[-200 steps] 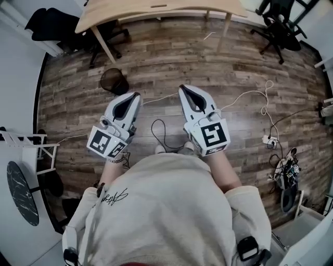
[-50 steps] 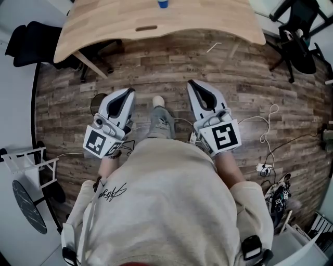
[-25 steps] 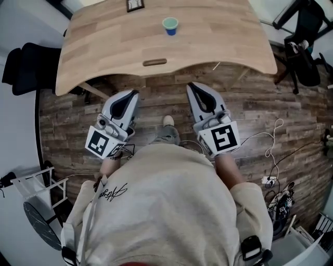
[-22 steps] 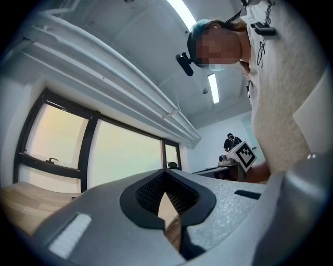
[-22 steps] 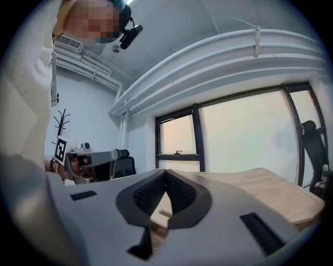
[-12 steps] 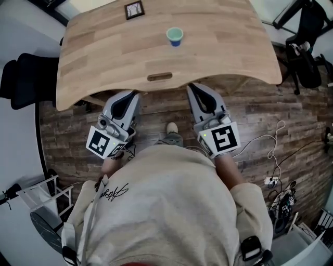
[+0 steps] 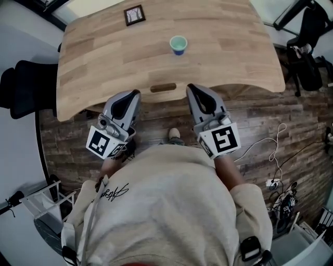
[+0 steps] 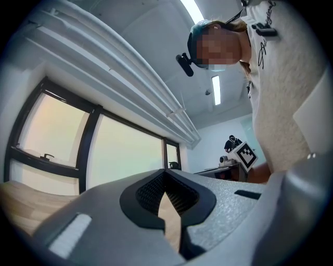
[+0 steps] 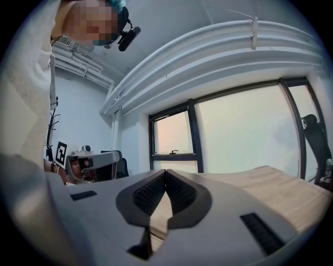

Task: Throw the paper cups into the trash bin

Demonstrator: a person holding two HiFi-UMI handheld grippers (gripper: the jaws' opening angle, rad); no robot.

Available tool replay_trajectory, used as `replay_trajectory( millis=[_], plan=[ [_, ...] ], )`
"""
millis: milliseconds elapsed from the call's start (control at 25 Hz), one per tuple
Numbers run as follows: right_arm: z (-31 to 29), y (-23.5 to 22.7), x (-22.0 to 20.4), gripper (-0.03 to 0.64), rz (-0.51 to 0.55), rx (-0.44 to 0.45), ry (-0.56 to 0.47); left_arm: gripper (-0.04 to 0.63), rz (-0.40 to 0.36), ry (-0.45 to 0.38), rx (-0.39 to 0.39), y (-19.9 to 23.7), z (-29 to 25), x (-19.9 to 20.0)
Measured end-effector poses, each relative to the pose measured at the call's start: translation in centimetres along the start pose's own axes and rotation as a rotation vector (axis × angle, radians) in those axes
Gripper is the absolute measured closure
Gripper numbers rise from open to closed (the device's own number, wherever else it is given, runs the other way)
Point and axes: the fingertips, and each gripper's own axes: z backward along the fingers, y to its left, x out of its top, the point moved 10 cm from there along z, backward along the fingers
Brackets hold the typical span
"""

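A blue paper cup [image 7: 178,44] with a pale green inside stands upright near the middle of the wooden table [image 7: 104,57]. In the head view my left gripper [image 7: 136,93] and right gripper [image 7: 189,87] are held side by side, pointing at the table's near edge, their tips just over it. The cup is well beyond them, slightly left of the right gripper's line. Both are shut with nothing in them. In the left gripper view the left gripper [image 8: 165,174] has its tips touching. The right gripper [image 9: 165,172] looks the same in its own view. No trash bin is in view.
A small black-framed square [image 7: 135,15] lies at the table's far side. The near edge has a slot [image 7: 163,87]. Black chairs stand at the left [image 7: 26,88] and right [image 7: 307,62]. Cables [image 7: 270,150] trail over the plank floor on the right. A white rack [image 7: 41,197] stands at lower left.
The table and cup have slid down the head view toward me, and the table's near edge now reaches the gripper tips. Both grippers stay shut, side by side.
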Motion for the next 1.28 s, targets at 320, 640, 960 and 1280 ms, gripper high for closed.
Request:
replay_trajectory(
  millis=[320, 640, 960, 1280],
  plan=[
    [-1.2, -0.8, -0.3, 0.606, -0.011, 0.020, 0.014, 0.592, 0.002, 0.003, -0.014, 0.9, -1.4, -0.5],
    [-2.4, -2.7, 0.7, 0.606, 0.000, 0.062, -0.005, 0.592, -0.005, 0.007, 0.016, 1.2, -2.8, -0.3],
    [-3.7, -4.8, 1.5, 0.605, 0.005, 0.104, -0.001, 0.592, 0.000, 0.010, 0.066, 1.7, -4.3, -0.3],
    [-4.3, -6.9, 0.8, 0.604, -0.028, 0.124, -0.004, 0.592, 0.007, 0.026, 0.105, 1.6, -5.2, -0.6]
  ],
)
